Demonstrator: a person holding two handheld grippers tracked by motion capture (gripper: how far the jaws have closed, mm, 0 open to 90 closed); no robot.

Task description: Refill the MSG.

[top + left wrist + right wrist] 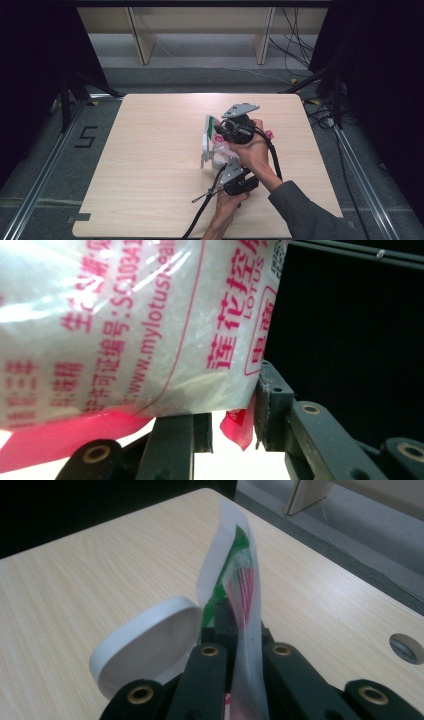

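Note:
A clear plastic bag (210, 129) of white granules with pink and green print hangs over the middle of the table, held between both grippers. In the left gripper view the bag (125, 325) bulges across the jaws and its pink bottom seam sits between them; the left gripper (235, 412) is shut on the bag's lower end. My right gripper (232, 625) is shut on the bag's flat top strip (235, 555), which stands up edge-on between its jaws. In the high view the right gripper (220, 131) is farther from me and the left gripper (222, 162) nearer.
A white round lid (145, 650) stands tilted just left of the right gripper's jaws; it shows beside the bag as a white lid (204, 150) from above. The light wooden table (150, 165) has a round hole (407, 647) near its edge. Cables trail toward me.

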